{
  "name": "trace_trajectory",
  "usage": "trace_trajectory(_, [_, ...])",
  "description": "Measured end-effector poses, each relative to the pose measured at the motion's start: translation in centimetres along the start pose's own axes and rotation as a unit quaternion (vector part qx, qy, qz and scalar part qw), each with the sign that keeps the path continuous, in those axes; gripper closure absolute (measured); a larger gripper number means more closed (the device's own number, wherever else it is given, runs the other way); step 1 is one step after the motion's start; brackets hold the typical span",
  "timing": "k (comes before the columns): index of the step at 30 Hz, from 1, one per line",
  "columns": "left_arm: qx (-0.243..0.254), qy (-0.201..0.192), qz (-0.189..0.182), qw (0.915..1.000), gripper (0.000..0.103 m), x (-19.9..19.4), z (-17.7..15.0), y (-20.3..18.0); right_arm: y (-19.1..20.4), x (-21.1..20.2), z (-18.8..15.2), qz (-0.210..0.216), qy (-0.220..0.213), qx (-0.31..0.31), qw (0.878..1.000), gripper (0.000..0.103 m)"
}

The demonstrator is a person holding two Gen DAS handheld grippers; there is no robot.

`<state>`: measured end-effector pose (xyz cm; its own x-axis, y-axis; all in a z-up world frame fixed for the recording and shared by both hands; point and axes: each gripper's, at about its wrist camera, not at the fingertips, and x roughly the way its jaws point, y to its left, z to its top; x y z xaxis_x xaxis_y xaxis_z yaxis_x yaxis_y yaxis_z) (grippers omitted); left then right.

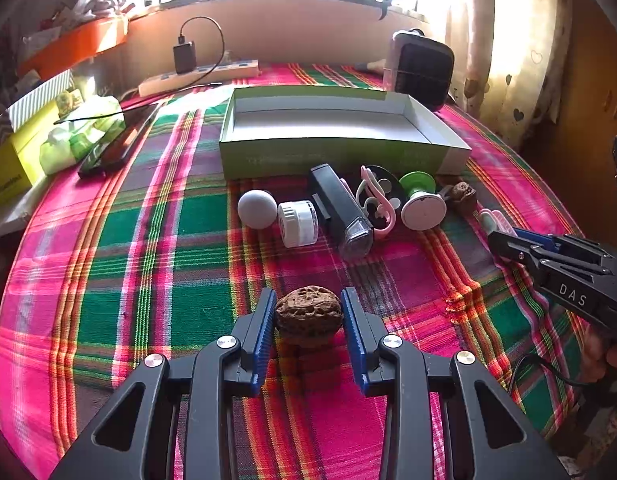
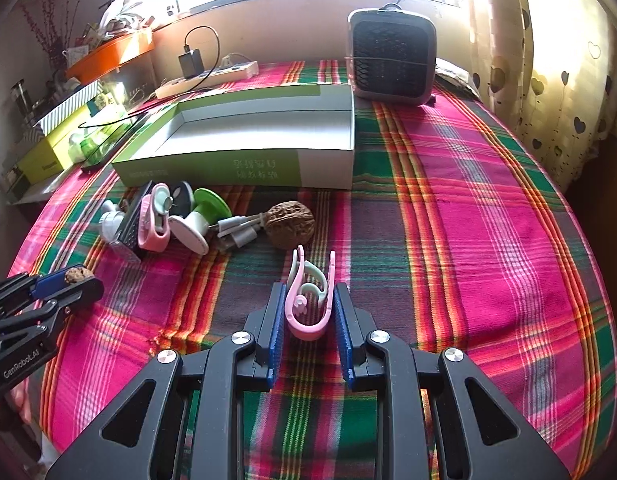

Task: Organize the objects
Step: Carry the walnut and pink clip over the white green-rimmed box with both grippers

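— Anything in the box (image 2: 244, 168) yet?

— Empty. Just a bare white floor inside, in both views. Standing at the far side of the worktop (image 1: 148, 240), beyond the row of small things.

— So hardly begun?

— Looks that way. Two pickups in hand, though. Left gripper (image 1: 308, 296) closed on a walnut (image 1: 308, 316), blue pads against its two sides, near the front of the cloth and well short of the box.

— And the other side?

— Right gripper (image 2: 306, 292) clamped narrowly on a pink clip (image 2: 308, 312), curved end between the pads, prongs pointing toward the box. Also some way from it.

— Left to do?

— Carrying both over and dropping them in, probably. Then the rest, lying in a line just in front of the near wall: white ball (image 1: 257, 208), white jar (image 1: 298, 223), black lamp (image 1: 336, 208), green spool (image 1: 422, 200), white cable (image 2: 238, 228), second walnut (image 2: 289, 224). Another clip in there too, on a black disc.

— Most of the job ahead, then.

— By the look of it, yes.
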<state>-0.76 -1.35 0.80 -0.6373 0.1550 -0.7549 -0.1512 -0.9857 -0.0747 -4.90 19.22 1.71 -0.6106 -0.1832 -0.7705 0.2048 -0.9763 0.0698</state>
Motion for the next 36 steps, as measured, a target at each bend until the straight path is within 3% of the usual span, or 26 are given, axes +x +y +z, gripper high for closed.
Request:
trace_trajectory(13, [0.004,-0.018,-0.023,0.9996,0.072,-1.1,2.8,-0.2,2.1,-1.0,1.7,0.027,-0.015,-0.016,0.999,0.079])
trace_trajectory(24, [0.008,-0.032,-0.031,0.999,0.072,0.4,7.6,0.8,3.9,-0.5,6.5,0.033,-0.04,-0.038,0.998,0.079])
trace_trajectory(36, [0.012,-0.039,-0.044,0.9982,0.072,2.8,13.9,1.9,4.5,1.9,12.7,0.033,-0.036,-0.045,0.998,0.079])
